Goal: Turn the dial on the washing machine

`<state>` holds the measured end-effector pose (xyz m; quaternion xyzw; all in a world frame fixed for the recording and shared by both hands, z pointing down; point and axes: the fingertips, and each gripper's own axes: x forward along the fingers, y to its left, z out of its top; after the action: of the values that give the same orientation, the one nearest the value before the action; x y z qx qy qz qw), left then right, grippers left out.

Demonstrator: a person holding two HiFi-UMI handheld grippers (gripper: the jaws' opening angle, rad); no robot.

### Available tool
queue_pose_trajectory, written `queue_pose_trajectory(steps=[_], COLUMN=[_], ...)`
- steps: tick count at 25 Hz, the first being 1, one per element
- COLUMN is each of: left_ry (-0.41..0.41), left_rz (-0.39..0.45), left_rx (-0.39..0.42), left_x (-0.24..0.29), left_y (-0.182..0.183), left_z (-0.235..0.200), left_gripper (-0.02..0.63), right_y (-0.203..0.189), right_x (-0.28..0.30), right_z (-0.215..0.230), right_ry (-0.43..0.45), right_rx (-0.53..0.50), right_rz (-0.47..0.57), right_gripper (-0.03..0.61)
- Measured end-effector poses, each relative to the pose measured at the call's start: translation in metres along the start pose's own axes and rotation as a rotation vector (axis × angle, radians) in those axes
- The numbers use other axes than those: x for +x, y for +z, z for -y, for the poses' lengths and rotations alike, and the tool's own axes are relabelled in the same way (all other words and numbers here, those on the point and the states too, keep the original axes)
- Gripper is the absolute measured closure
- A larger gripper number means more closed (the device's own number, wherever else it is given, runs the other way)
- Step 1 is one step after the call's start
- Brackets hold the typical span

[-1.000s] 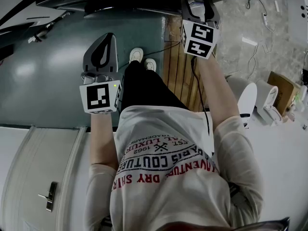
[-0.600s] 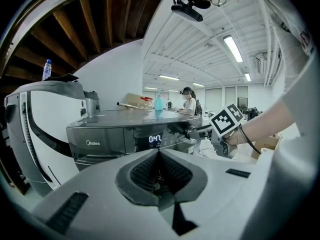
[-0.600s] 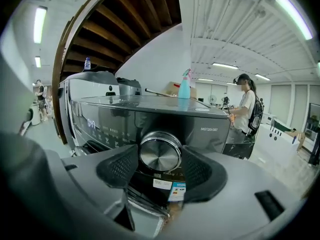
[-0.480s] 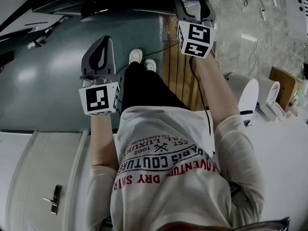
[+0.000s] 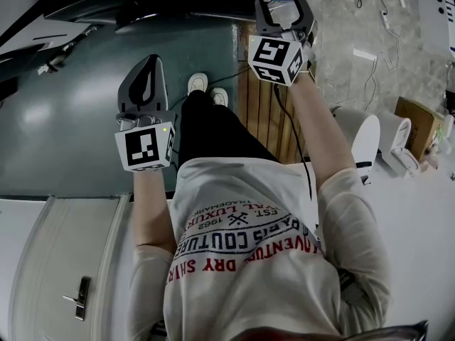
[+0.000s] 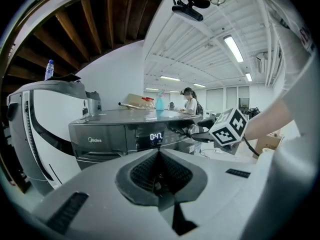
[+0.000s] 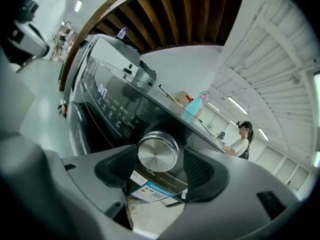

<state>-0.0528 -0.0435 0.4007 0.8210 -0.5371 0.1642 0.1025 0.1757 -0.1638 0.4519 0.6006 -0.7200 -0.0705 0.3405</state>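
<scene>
We find the dial (image 7: pixel 157 152) on the sloping front panel of the washing machine (image 7: pixel 107 109), at the panel's end away from the lit time display (image 7: pixel 101 90). It is a round silver knob with a flat, brushed face. Being round, it has no long side across its face. Its short stub stands straight out of the panel, and the face points out towards the right gripper (image 7: pixel 161 170), nearly along the line of that gripper's jaws.

The right gripper is released. Its jaws have just been opening and stand wide, one on each side of the dial. The knob sits between the dark pads (image 7: pixel 204 170); we see a gap on one side, and the other pad lies close by the rim without clamping it. A printed sticker (image 7: pixel 150 189) shows on the panel just under the dial.

From the head view, the right gripper (image 5: pixel 282 6) reaches up to the dark machine (image 5: pixel 142 6) at the top. The left gripper (image 5: pixel 147 73) is held out well apart from it, above the floor. In its own view the left gripper (image 6: pixel 159 171) is clenched, its pads meeting with nothing between them, and it faces the machine front (image 6: pixel 115 134) from a distance.
</scene>
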Motion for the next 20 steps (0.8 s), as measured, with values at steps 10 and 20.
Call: queue_pose_trajectory(steps=[10,20], left_ry=[0.024,0.017], left_rz=[0.001,0.021], left_rx=[0.009,-0.002], left_x=[-0.0044,-0.0045], left_y=[-0.0046,0.0010], left_z=[-0.0061,-0.0072], left_gripper=[0.598,0.598], right_y=[0.0020,0.0018], right_x=[0.0094,0.0090], right_z=[-0.0043,-0.0004], right_ry=[-0.054,-0.001], right_rx=[-0.084,0.163], right_rz=[-0.021,-0.024], right_gripper=[0.290,0.292])
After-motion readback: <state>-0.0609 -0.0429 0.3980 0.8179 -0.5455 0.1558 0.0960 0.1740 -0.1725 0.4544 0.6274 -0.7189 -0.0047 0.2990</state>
